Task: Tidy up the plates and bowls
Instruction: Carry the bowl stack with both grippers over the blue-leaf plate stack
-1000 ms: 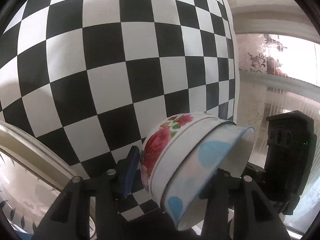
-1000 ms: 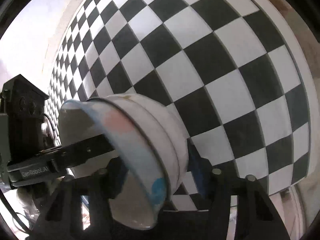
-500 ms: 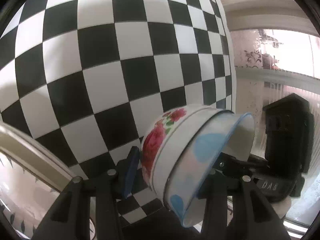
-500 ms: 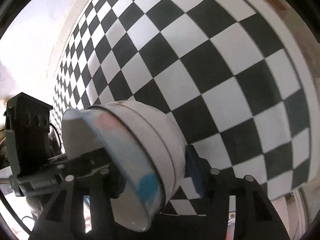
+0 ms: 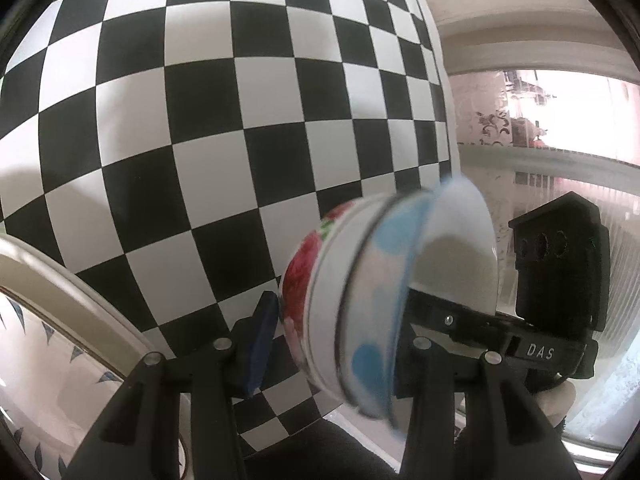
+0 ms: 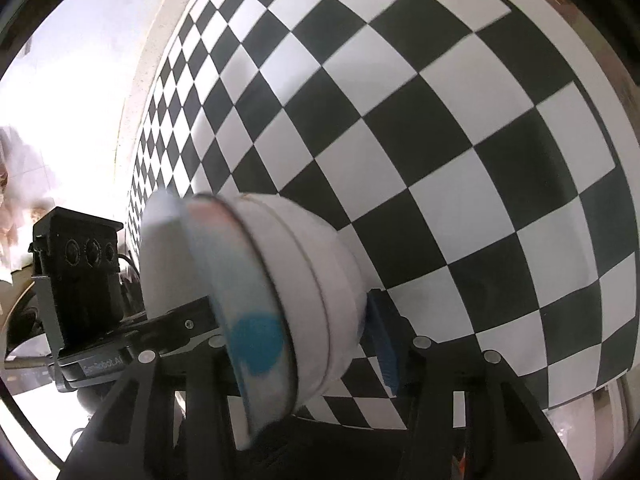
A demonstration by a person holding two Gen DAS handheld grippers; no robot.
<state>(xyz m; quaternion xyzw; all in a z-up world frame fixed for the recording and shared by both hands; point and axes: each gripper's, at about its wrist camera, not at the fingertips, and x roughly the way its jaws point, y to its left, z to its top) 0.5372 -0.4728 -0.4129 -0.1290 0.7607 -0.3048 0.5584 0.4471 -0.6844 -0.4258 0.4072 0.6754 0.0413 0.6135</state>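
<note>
Gripping a tilted stack of nested bowls point(image 5: 360, 320) from opposite sides, the left gripper point(image 5: 336, 332) and right gripper point(image 6: 296, 336) hold it above a checkered cloth point(image 5: 200, 120). The left jaws are opening slightly, the right closing, both partly open around the stack's walls. The loose inner bowl point(image 6: 224, 300) could slide out if the tilt grows or either grip slackens.

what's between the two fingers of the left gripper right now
Two nested bowls on edge: a rose-patterned bowl with a blue-spotted bowl inside it, seen in the left wrist view.
</note>
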